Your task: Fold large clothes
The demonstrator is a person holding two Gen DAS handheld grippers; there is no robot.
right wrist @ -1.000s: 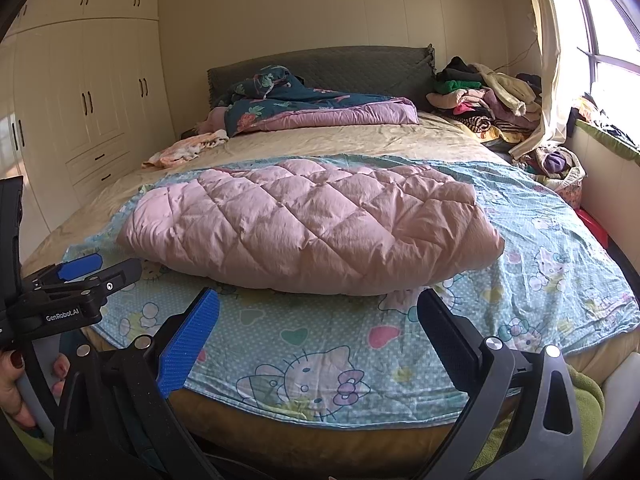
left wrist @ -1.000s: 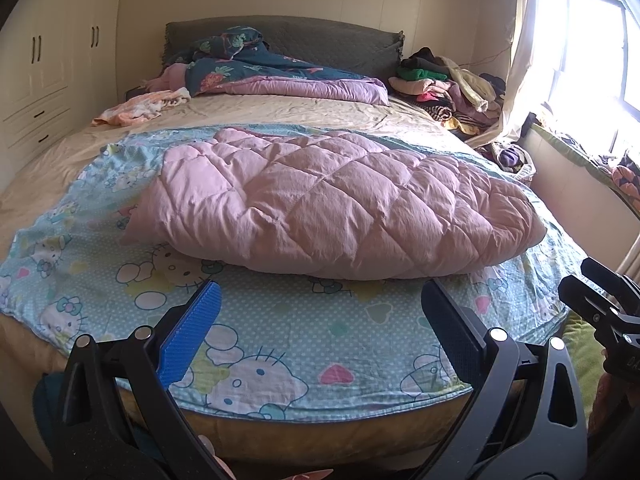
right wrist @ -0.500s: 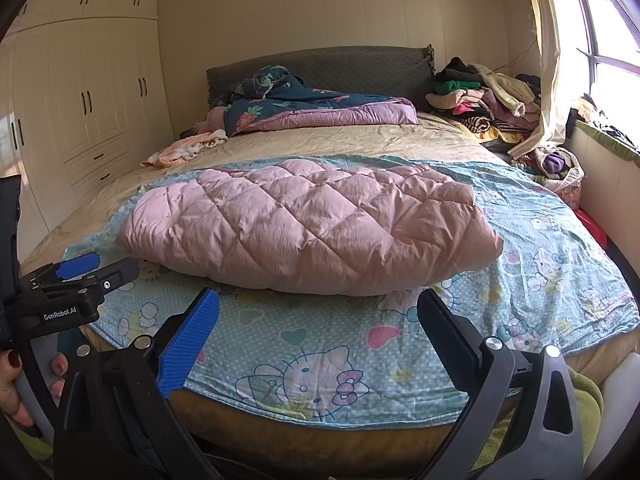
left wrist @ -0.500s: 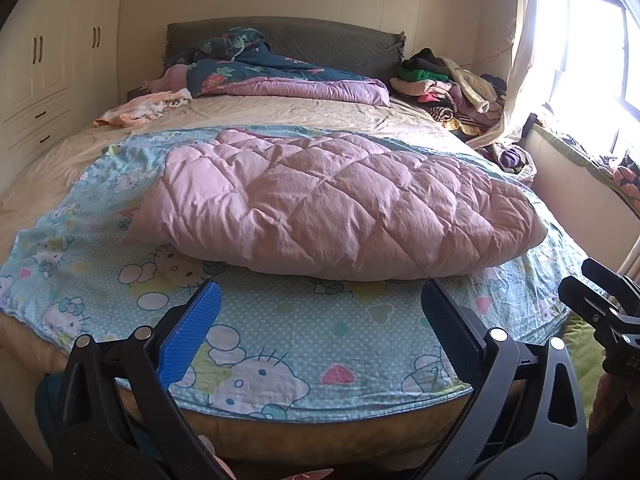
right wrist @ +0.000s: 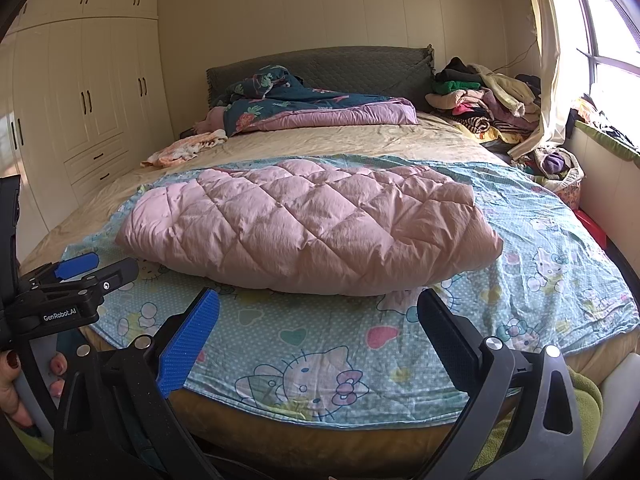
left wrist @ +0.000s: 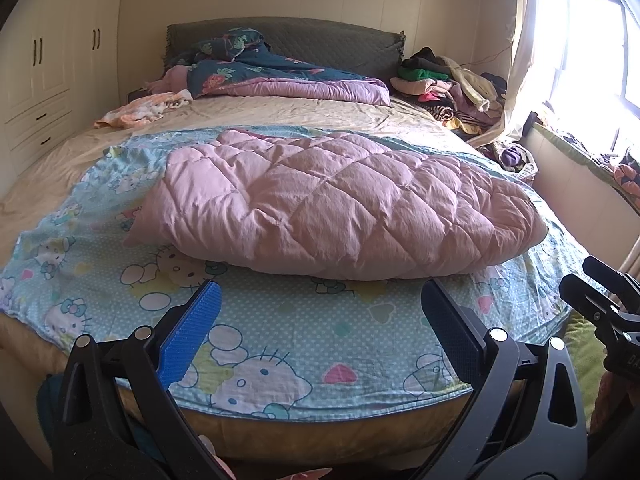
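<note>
Little has shifted over the last second: both grippers hang at the foot of the bed much as they did, with only a slight drift of the view, and the pink quilted piece has not stirred.

Nearest the lens, the left gripper has its fingers spread wide and empty, and the right gripper likewise stands agape with nothing between the pads. Neither touches cloth. Just past them lies the cartoon-cat sheet, spread flat over the near end of the bed. On it rests the pink quilted garment, puffy and bundled into a rough oblong, lying crosswise and well short of the near edge.

By my reading, the fold is either between steps or not yet begun; no corner is held. The next move calls for each gripper to reach forward and pinch an end or a near edge of the pink piece, low enough to catch its thick layers.

Farther back are a dark floral duvet by the headboard and a heap of clothes near the window.

Only the right wrist view shows the hand gripping the left tool's handle; the left wrist view shows the right tool only as a dark shape at its edge.
</note>
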